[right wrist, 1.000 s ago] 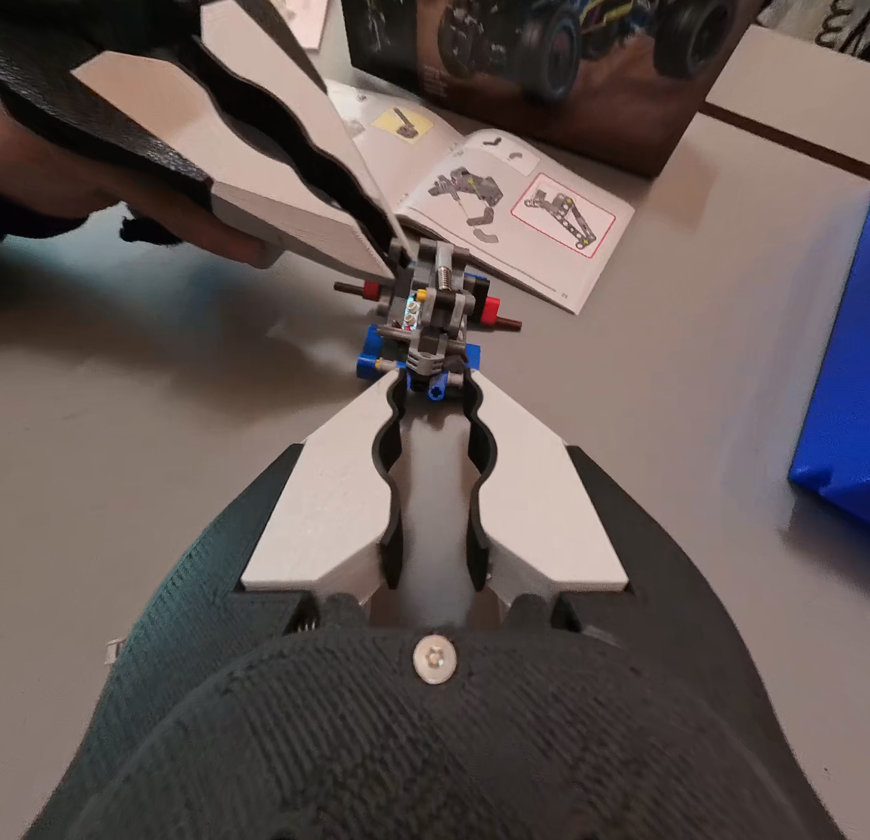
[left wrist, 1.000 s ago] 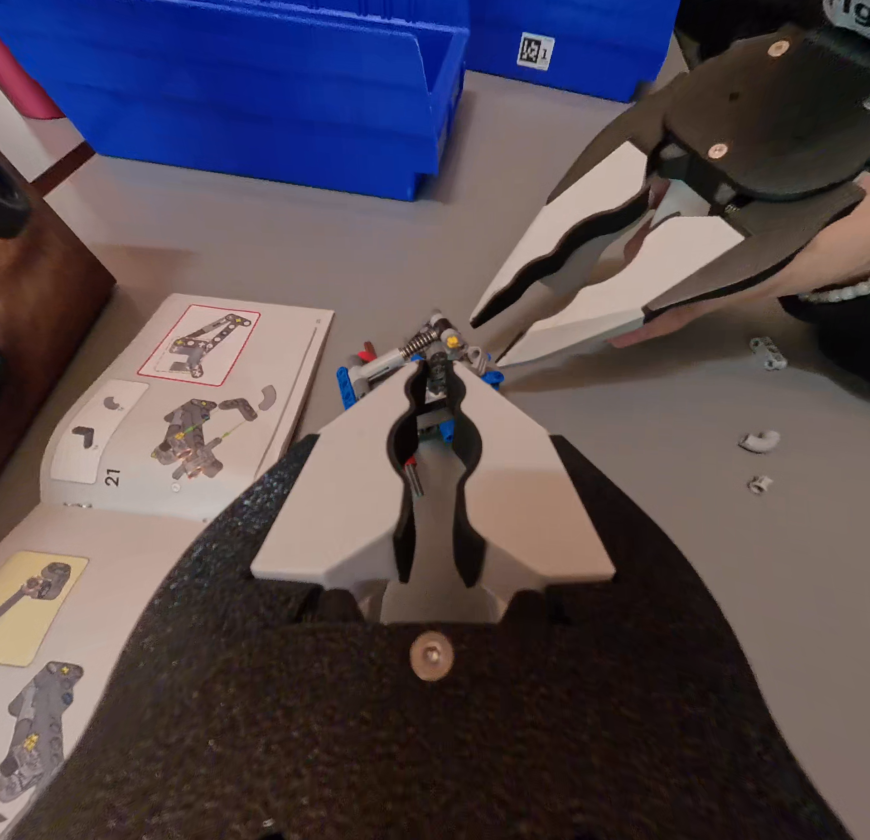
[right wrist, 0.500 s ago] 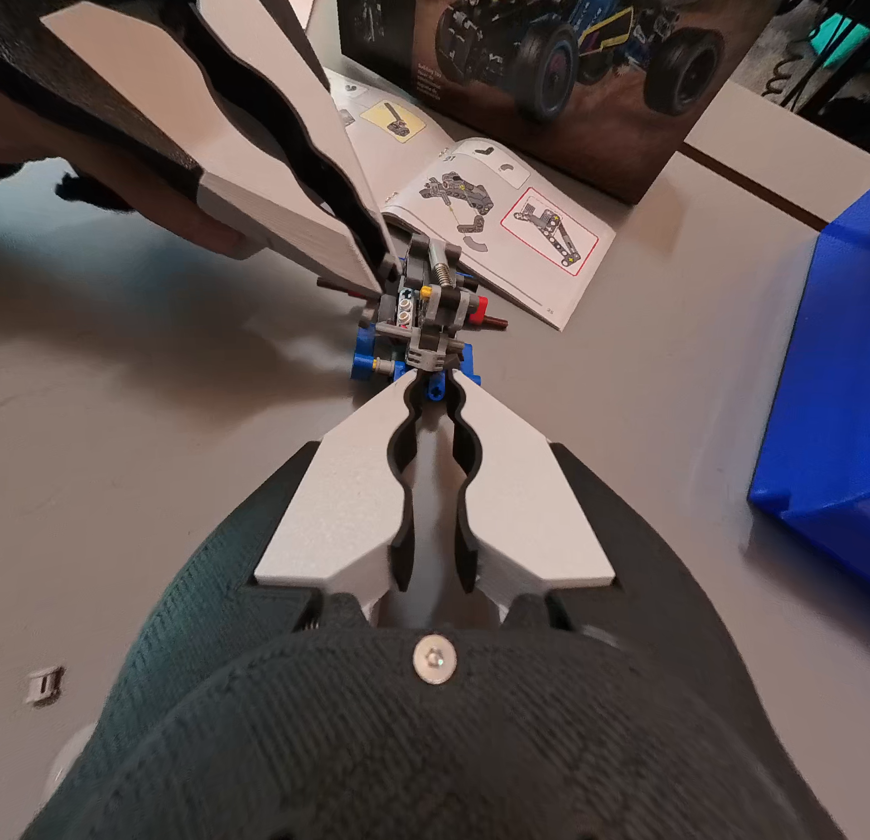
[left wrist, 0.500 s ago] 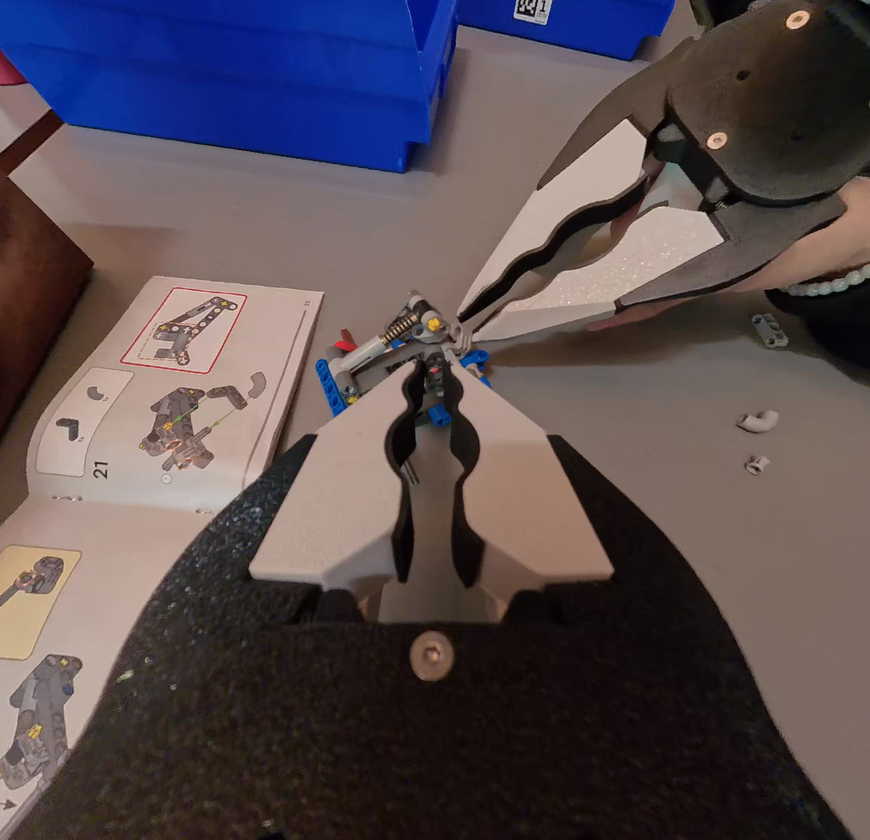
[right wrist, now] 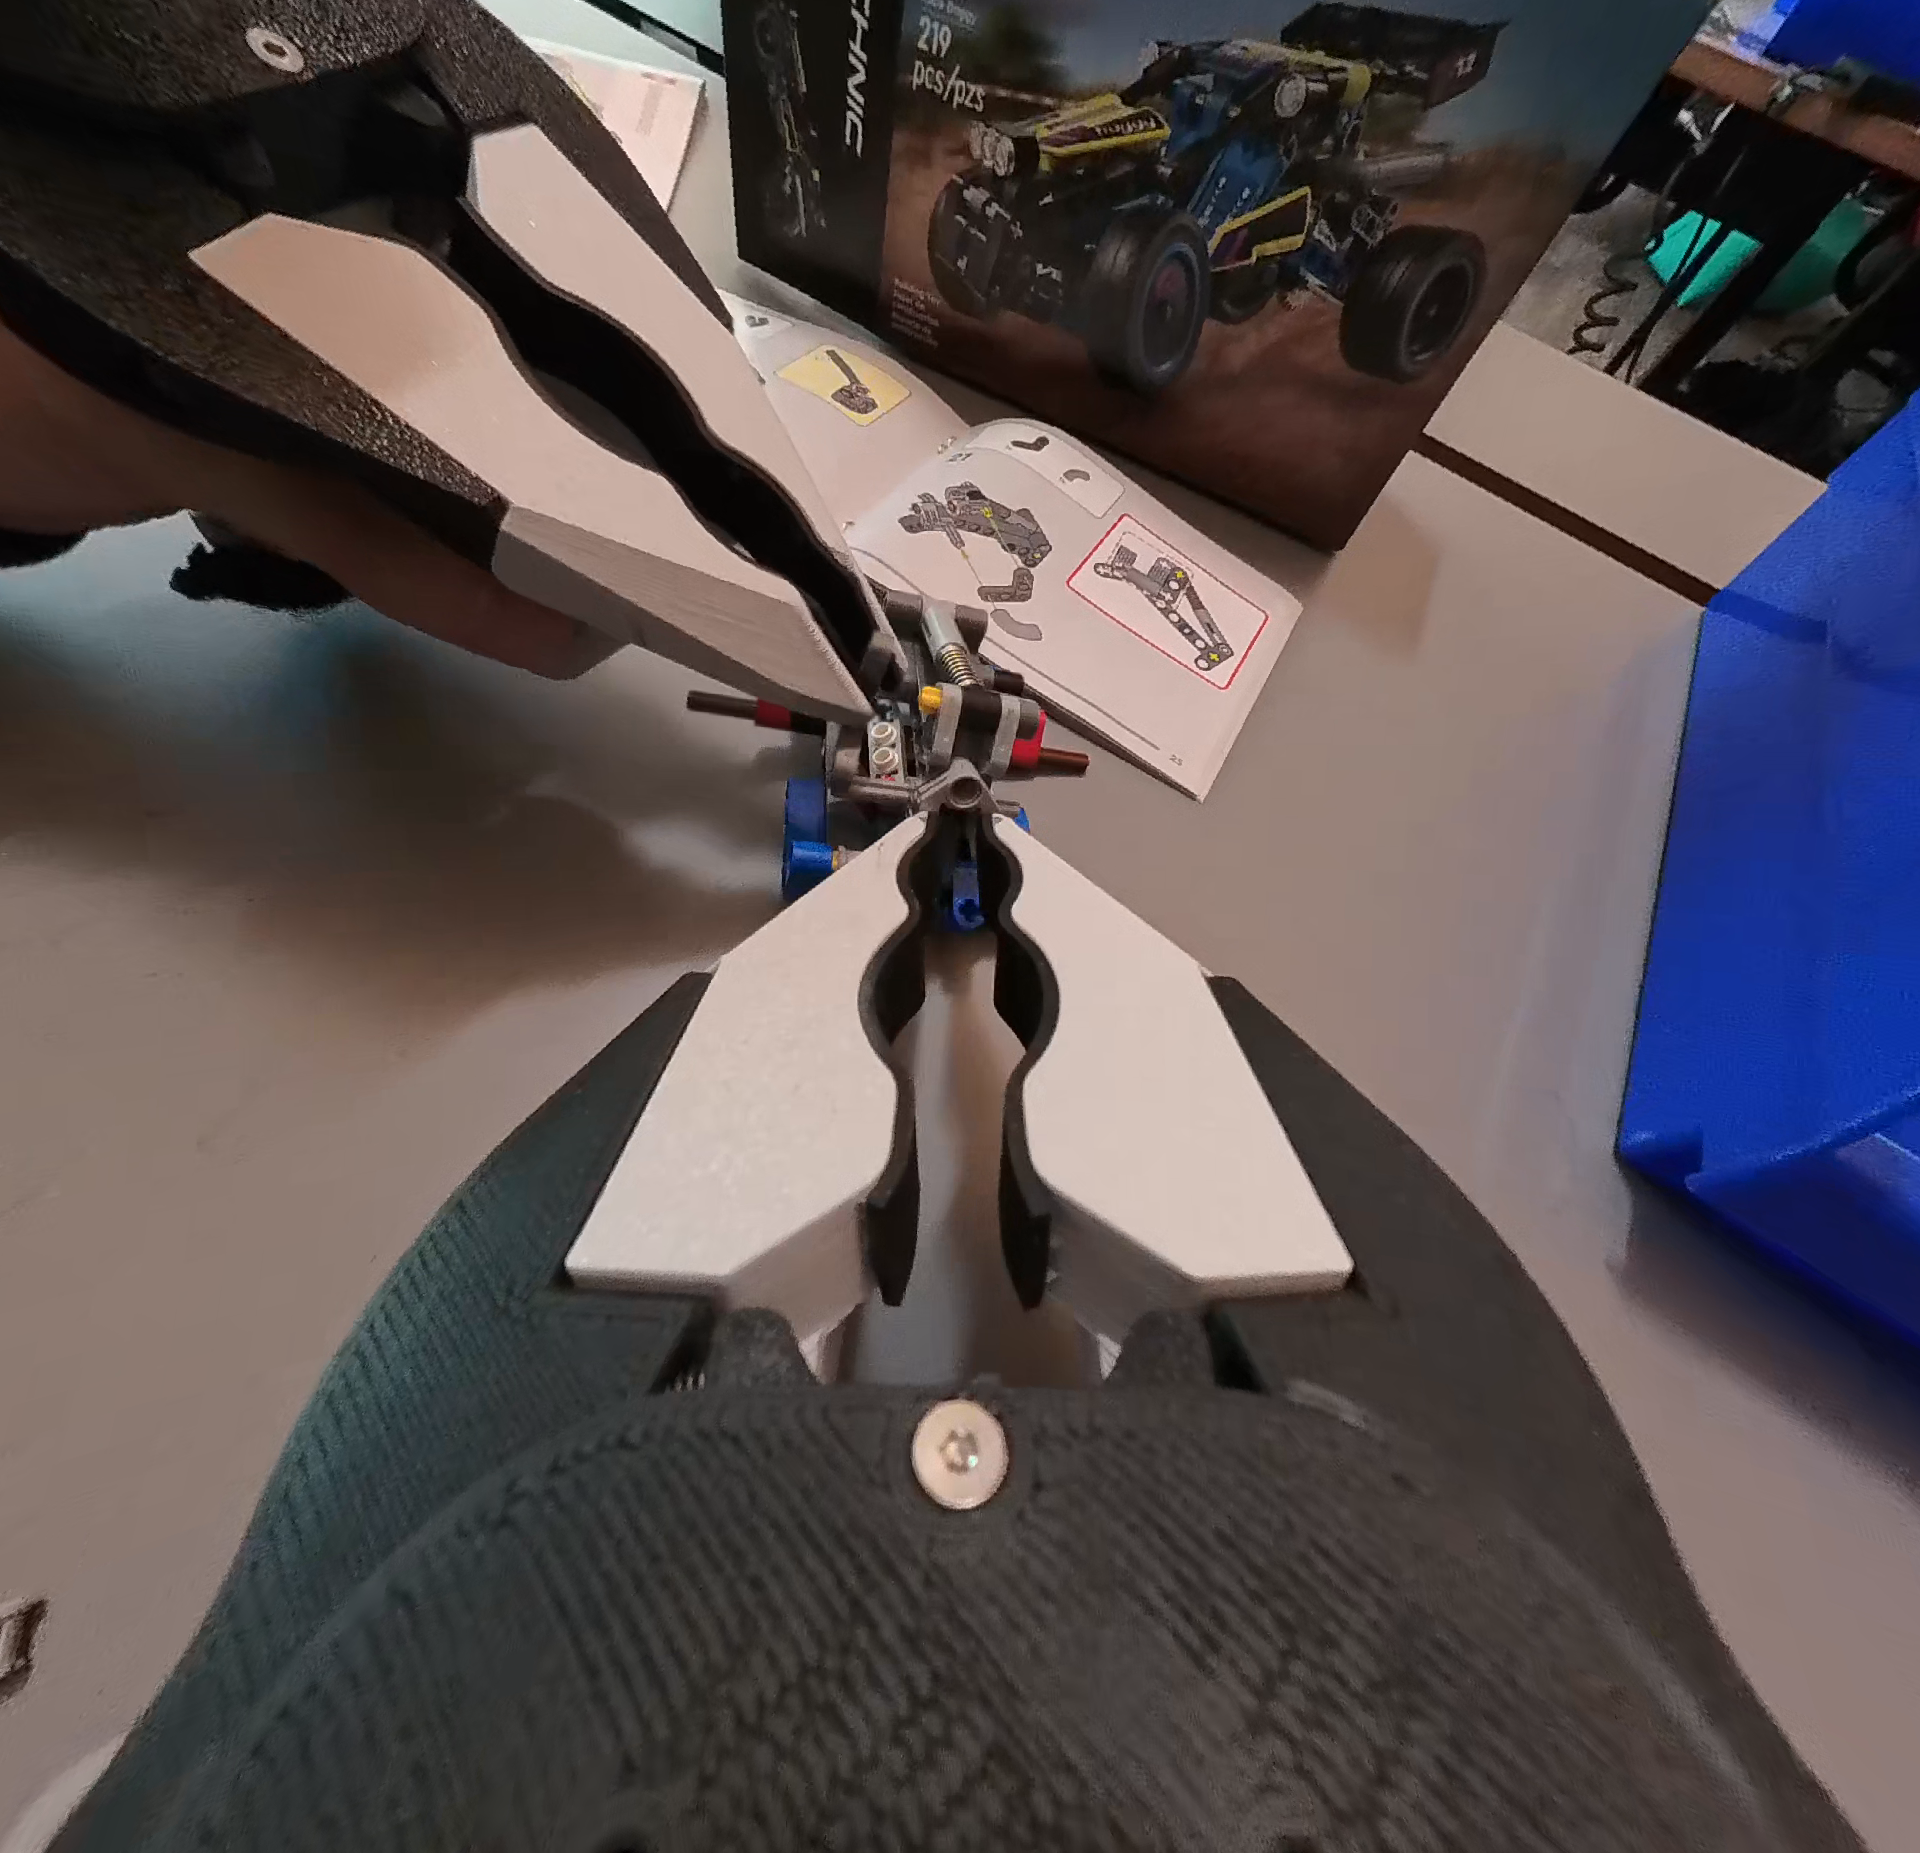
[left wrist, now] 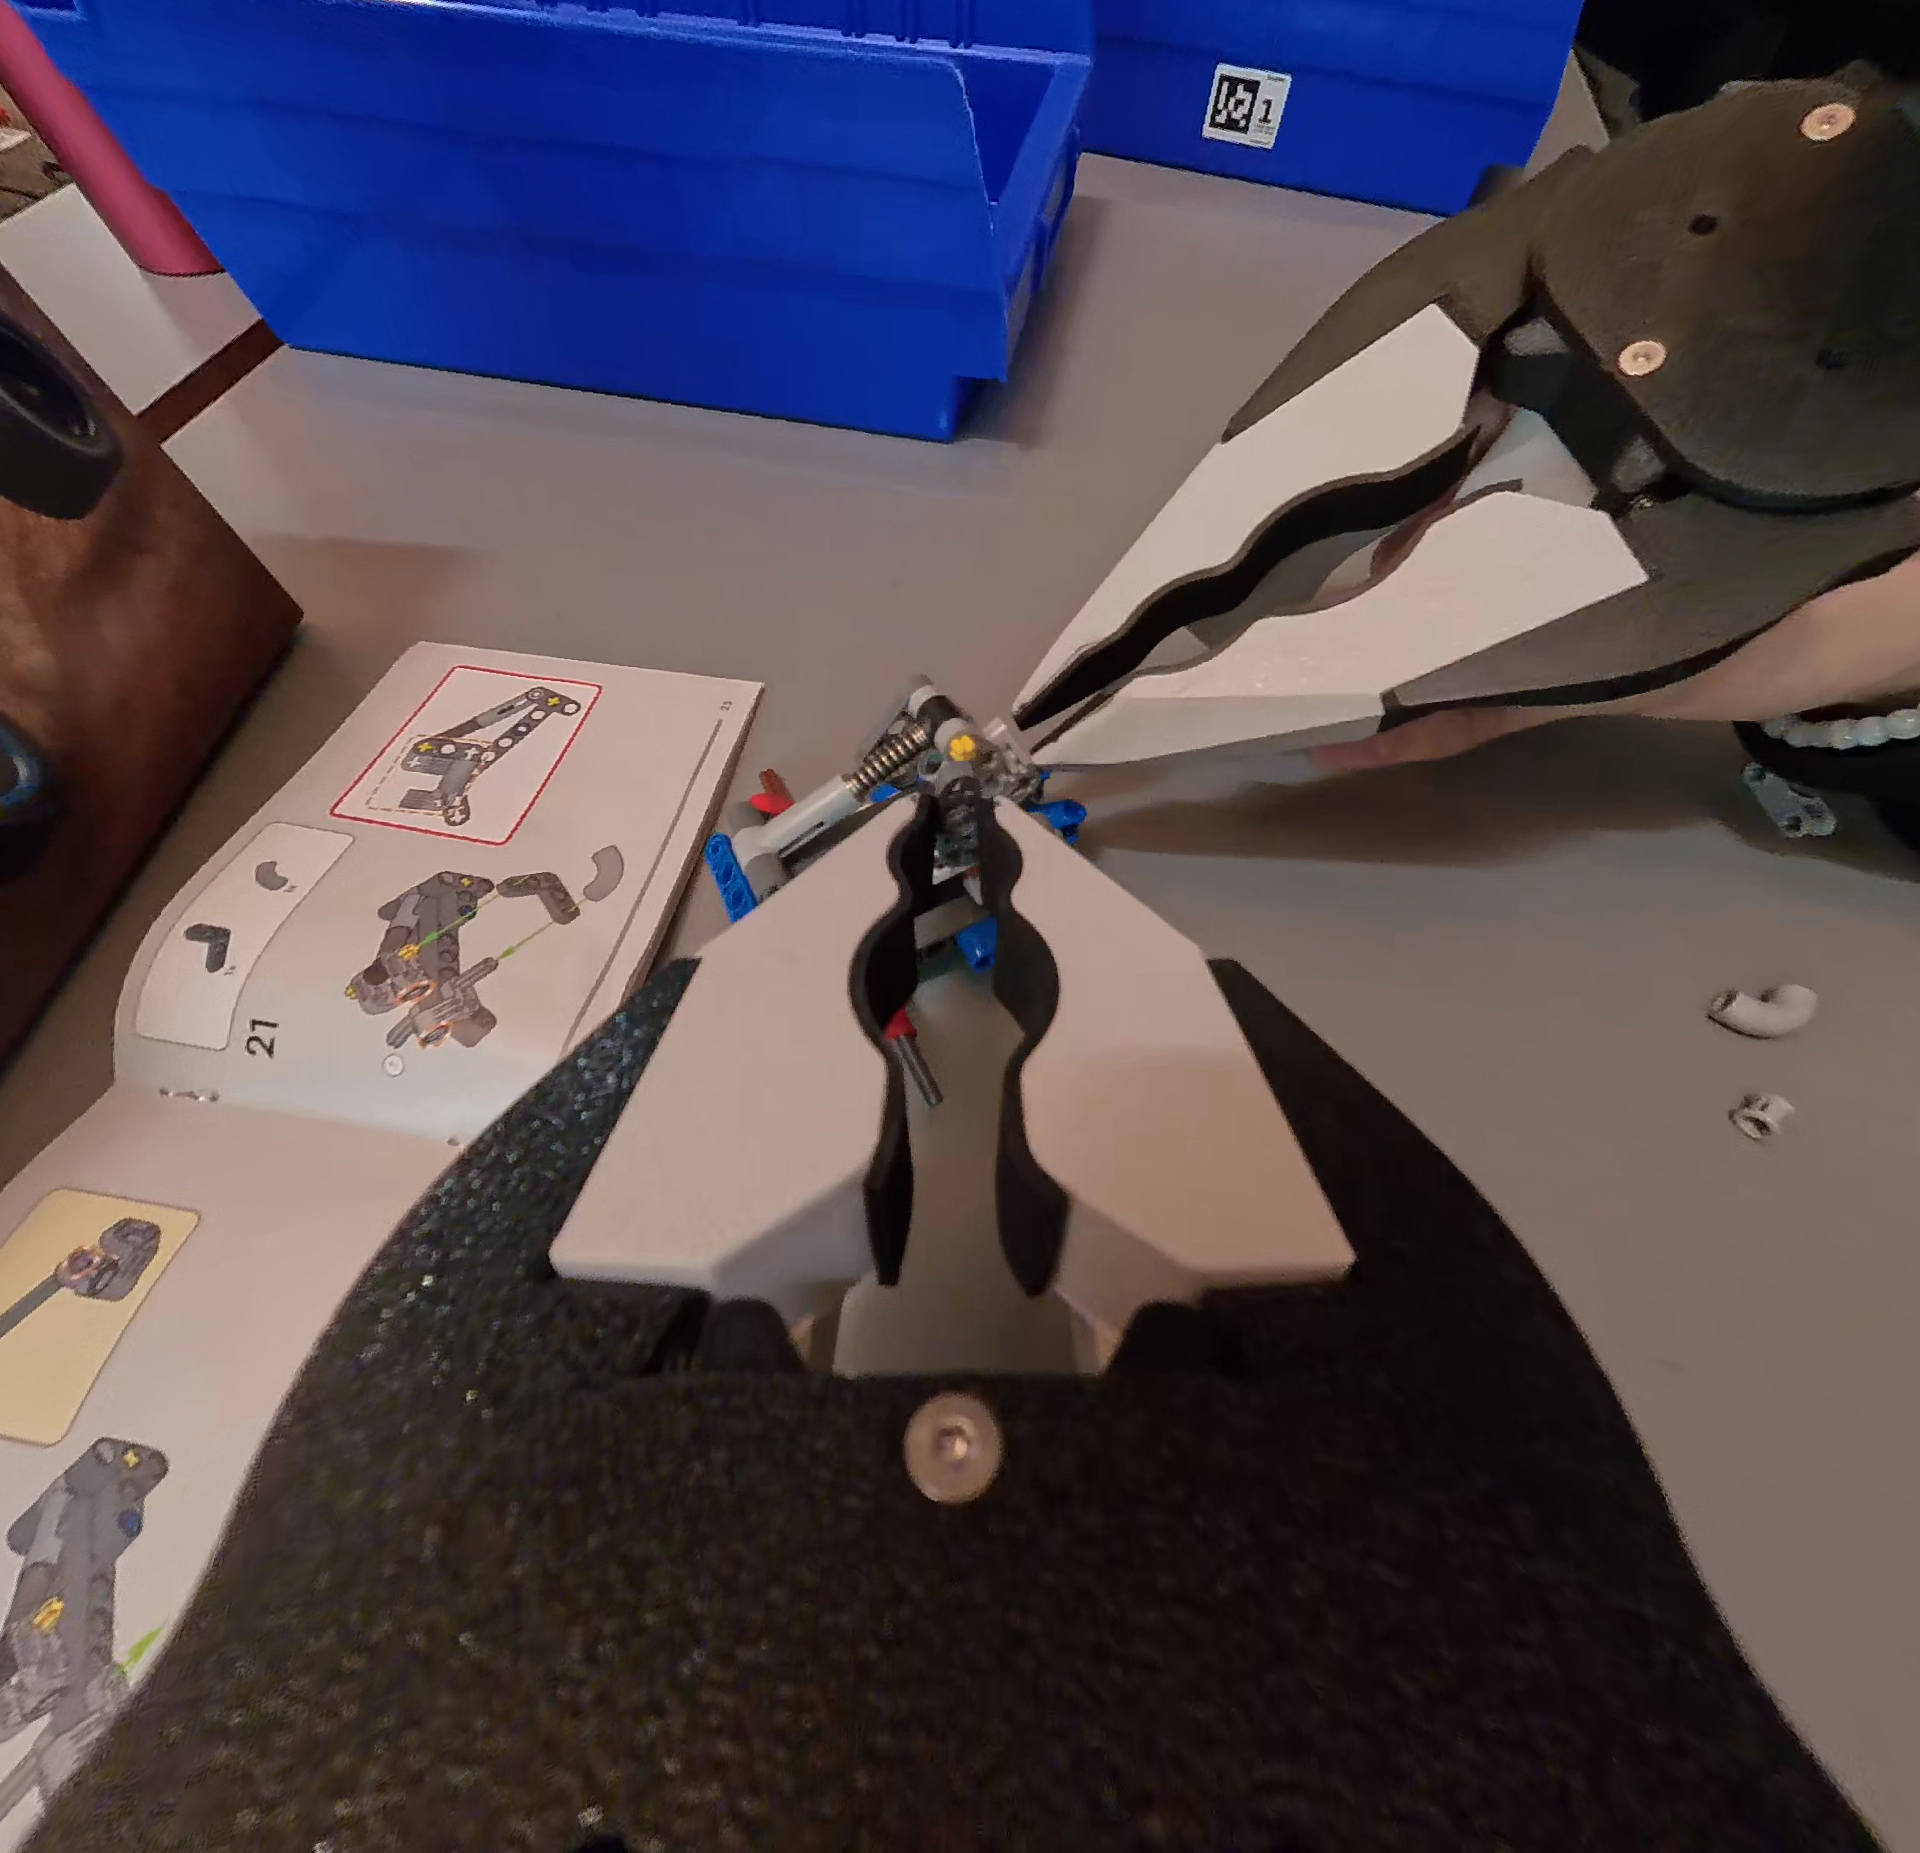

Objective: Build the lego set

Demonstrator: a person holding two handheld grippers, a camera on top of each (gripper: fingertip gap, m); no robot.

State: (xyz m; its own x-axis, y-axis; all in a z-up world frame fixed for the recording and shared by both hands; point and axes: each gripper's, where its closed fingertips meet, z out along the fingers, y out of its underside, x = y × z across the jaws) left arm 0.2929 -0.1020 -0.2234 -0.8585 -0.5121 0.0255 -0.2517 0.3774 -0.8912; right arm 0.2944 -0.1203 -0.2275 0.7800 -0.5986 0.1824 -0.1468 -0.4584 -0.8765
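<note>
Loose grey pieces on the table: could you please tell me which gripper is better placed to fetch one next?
Right, probably. The loose grey pieces lie on the right gripper's side of the table. The left gripper is clamped on the brick model, farther from them.

Both grippers (left wrist: 951,816) (right wrist: 961,811) — jaws nearly closed

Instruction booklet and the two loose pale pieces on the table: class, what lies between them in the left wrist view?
In the left wrist view, the small brick assembly sits between the booklet and the pale pieces, with the left hand-held gripper clamped on it.
</note>
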